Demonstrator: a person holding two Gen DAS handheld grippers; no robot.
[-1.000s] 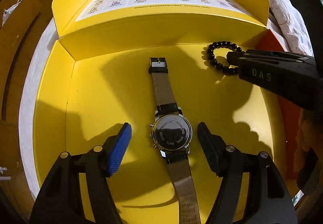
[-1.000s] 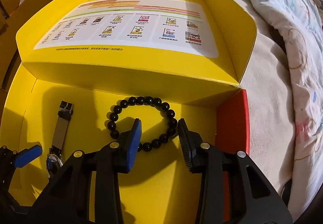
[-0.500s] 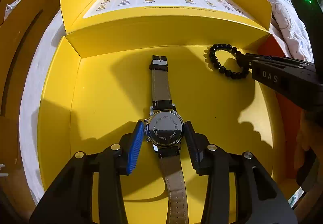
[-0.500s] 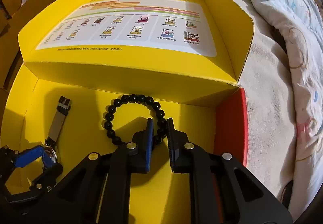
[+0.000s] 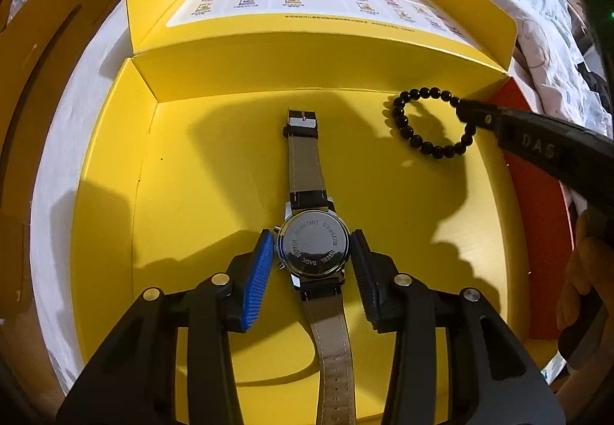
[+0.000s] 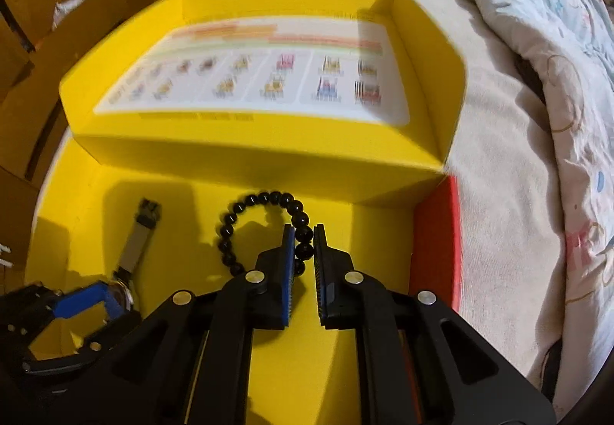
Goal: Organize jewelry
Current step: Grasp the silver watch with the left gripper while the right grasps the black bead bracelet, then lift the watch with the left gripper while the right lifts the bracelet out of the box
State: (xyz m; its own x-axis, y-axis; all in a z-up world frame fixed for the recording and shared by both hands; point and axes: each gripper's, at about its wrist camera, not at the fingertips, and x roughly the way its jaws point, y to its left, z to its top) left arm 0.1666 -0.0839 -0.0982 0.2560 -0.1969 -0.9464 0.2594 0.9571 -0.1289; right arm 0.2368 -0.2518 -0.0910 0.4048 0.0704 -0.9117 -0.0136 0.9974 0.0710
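Bedding [image 6: 518, 118] surrounds an open yellow box [image 5: 215, 175]. Inside it, my left gripper [image 5: 312, 256] clamps the watch [image 5: 314, 246] case. At the far right, my right gripper [image 6: 304, 246] pinches the black bead bracelet [image 6: 264, 199].

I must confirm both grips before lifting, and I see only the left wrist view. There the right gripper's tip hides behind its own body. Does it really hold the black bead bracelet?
Observer: Yes. In the right wrist view the right gripper is shut on the black bead bracelet, beads pinched between its pads.
Operator: What lies outside the red wall?
Observer: A beige sheet, then a patterned quilt.
Operator: Is the box lid all visible?
Observer: Yes, though its printed sheet is blurred.
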